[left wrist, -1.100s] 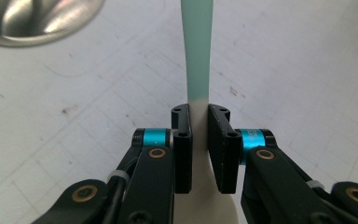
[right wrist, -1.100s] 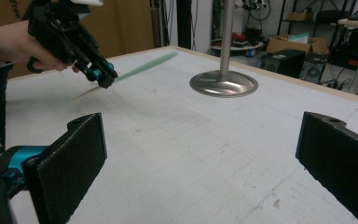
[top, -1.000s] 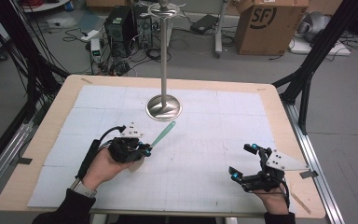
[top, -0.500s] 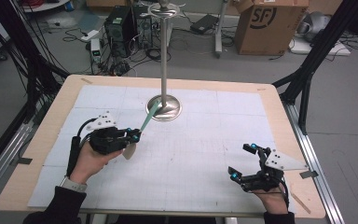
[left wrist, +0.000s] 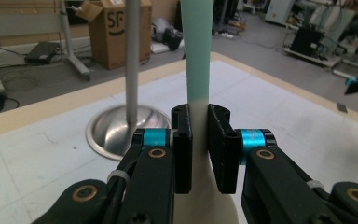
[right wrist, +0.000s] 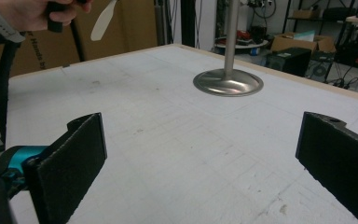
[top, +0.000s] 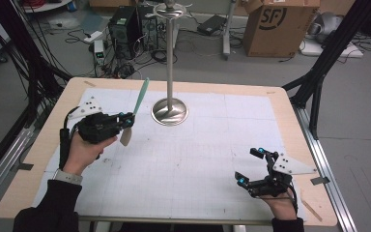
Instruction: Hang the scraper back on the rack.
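Nearest me, I am keeping the right gripper low over the white mat, its jaws standing wide apart with nothing between them. Farther out on the other side, I am holding the left gripper raised above the mat, its pads clamped tight on the cream neck of a spatula whose mint-green handle is tilting up toward the metal stand. I judge I am carrying the spatula to that stand; next I need to bring its handle end up to the top disc. Beyond the table, a cardboard box is showing "SF".
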A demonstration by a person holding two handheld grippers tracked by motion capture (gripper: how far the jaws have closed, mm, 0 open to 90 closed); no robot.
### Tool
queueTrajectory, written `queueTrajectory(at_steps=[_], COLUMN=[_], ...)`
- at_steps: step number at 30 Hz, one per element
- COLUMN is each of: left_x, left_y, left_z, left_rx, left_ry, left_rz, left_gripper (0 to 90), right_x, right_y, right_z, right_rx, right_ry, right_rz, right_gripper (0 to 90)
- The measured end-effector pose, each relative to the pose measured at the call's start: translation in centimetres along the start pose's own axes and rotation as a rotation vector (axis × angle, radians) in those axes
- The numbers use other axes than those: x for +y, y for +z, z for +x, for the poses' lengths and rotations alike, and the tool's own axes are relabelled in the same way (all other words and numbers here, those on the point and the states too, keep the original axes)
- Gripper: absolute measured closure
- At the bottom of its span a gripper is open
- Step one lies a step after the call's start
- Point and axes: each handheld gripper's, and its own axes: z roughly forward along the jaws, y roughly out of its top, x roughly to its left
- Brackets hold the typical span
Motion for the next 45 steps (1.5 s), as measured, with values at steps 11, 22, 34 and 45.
queueTrajectory(at_steps=[11, 22, 34, 45], left_x=[3.9, 7.5, 10.7, 12.8], left_y=[-0.4, 0.4, 1.4, 2.0], left_z=[0.9, 2.2, 3.7, 4.1], left_rx=[0.003, 0.002, 0.032, 0.008], left_ry=[0.053, 0.081, 0.126, 0.151], left_rz=[-0.045, -0.1, -0.105, -0.077], left_gripper=[80.4, 80.4, 80.4, 80.4], right_x=[0.1, 0.0, -0.2, -0.2], right_y=[0.2, 0.3, 0.3, -0.2], right_z=[0.0, 0.0, 0.1, -0.1], right_rx=[0.008, 0.011, 0.012, 0.004], right_ry=[-0.003, 0.0, 0.006, 0.001], right_rz=[-0.006, -0.004, 0.009, -0.003], right_gripper=[0.2, 0.2, 0.2, 0.2])
